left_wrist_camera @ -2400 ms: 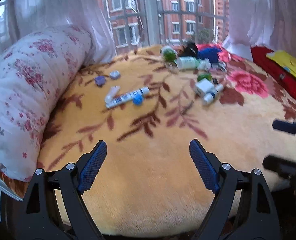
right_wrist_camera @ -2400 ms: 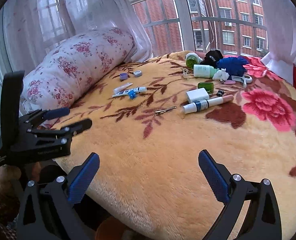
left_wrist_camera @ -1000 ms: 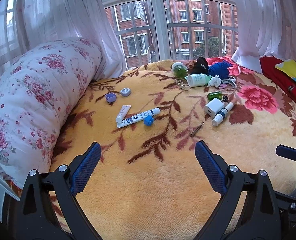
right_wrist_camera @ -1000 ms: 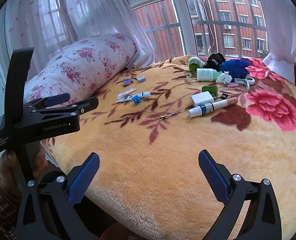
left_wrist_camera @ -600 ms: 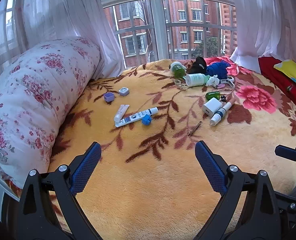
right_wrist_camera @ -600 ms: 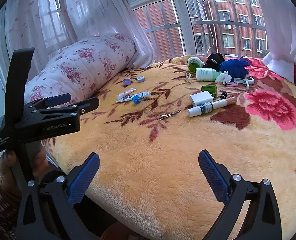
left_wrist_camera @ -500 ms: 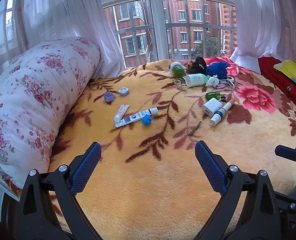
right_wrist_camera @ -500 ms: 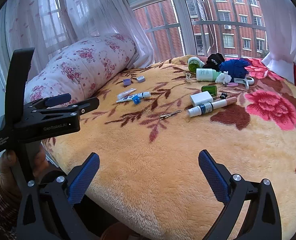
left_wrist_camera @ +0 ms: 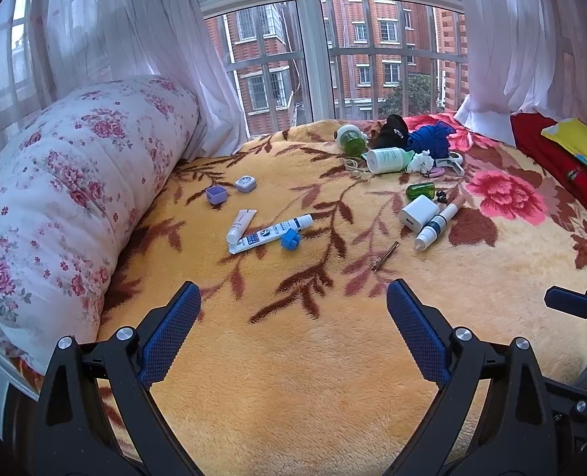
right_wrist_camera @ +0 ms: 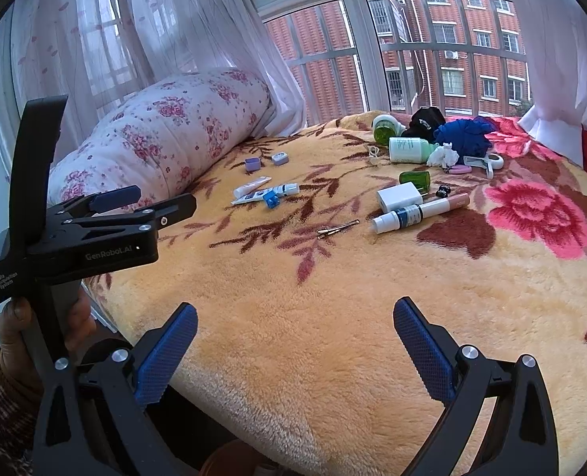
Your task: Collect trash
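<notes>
Both hand-held tools hang above the near edge of the bed, aimed at the clutter rather than at any one item: the left gripper (left_wrist_camera: pixel 293 329) has its jaws spread wide and empty, and the right gripper (right_wrist_camera: pixel 295 341) is released just the same, holding nothing. The likely trash lies scattered on the floral blanket (left_wrist_camera: pixel 313 357), well ahead of both. Two squeezed tubes (left_wrist_camera: pixel 269 230) touch a small blue cap (left_wrist_camera: pixel 291 238) near the middle, a thin metal clip (left_wrist_camera: pixel 385 256) lies closer in, and a white charger (left_wrist_camera: pixel 419 212) sits just beside a spray bottle (left_wrist_camera: pixel 438 224). No bin or bag shows, so where the items should go cannot be told.
</notes>
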